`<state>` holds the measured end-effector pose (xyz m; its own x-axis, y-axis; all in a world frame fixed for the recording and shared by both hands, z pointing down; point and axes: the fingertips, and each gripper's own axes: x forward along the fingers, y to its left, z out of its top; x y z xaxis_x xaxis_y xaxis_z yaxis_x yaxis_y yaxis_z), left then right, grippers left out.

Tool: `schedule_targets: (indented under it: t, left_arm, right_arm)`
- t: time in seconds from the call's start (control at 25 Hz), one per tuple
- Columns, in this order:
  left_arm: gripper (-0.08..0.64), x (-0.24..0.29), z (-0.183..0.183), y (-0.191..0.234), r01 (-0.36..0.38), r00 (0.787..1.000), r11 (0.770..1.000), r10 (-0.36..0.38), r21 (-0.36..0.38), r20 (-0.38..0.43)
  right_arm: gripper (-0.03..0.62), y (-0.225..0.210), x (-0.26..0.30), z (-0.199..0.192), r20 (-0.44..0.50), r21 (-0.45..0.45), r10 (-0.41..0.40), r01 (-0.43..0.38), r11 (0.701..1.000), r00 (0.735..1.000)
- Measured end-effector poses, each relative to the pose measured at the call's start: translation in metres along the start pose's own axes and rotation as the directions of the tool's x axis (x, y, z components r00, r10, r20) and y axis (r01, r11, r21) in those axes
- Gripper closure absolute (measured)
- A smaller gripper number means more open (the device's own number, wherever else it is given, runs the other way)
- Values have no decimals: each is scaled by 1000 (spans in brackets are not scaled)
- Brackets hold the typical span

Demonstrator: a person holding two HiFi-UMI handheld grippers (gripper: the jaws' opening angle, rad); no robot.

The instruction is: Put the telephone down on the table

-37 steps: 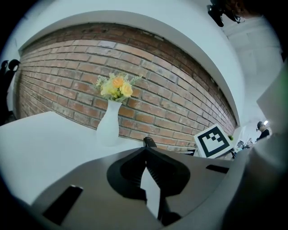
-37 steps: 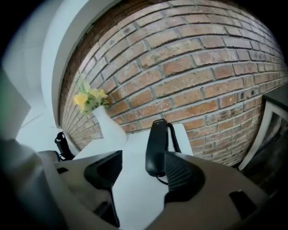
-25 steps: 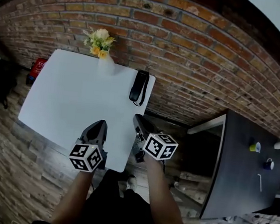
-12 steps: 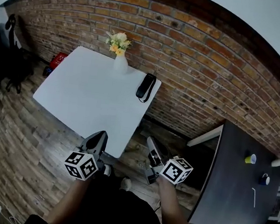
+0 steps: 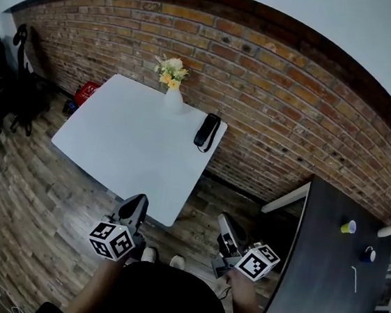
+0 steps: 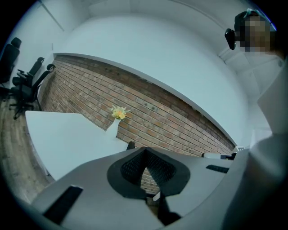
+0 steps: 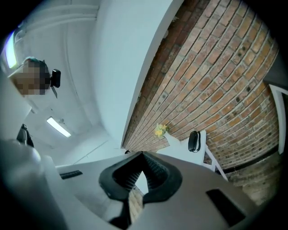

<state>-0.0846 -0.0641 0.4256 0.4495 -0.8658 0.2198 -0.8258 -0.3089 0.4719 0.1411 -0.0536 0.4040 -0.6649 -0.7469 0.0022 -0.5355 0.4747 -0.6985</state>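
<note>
The black telephone (image 5: 207,131) lies on the white table (image 5: 126,148), at its far right corner close to the brick wall. It also shows small in the left gripper view (image 6: 131,145) and the right gripper view (image 7: 194,140). Both grippers hang over the wooden floor, well short of the table's near edge. My left gripper (image 5: 137,203) is shut with nothing in it, its tips meeting (image 6: 145,151). My right gripper (image 5: 225,224) is likewise shut and empty (image 7: 143,155).
A white vase of yellow flowers (image 5: 172,93) stands on the table's far edge beside the telephone. A dark desk (image 5: 323,265) with a yellow cup (image 5: 347,226) and a blue mug (image 5: 369,254) is at the right. Office chairs (image 5: 7,82) and a red box (image 5: 85,93) are at the left.
Both grippers have drawn back from the table's near edge toward the person, and the table now looks farther off. The telephone has stayed in its place on the table.
</note>
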Motion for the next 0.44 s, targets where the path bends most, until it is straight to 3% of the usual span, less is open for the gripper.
schedule_targets:
  t: [0.44]
  left_arm:
    - [546, 5, 12, 9, 49, 998, 999, -49, 18, -29]
  right_arm:
    - [571, 3, 13, 1, 43, 39, -26, 24, 999, 999]
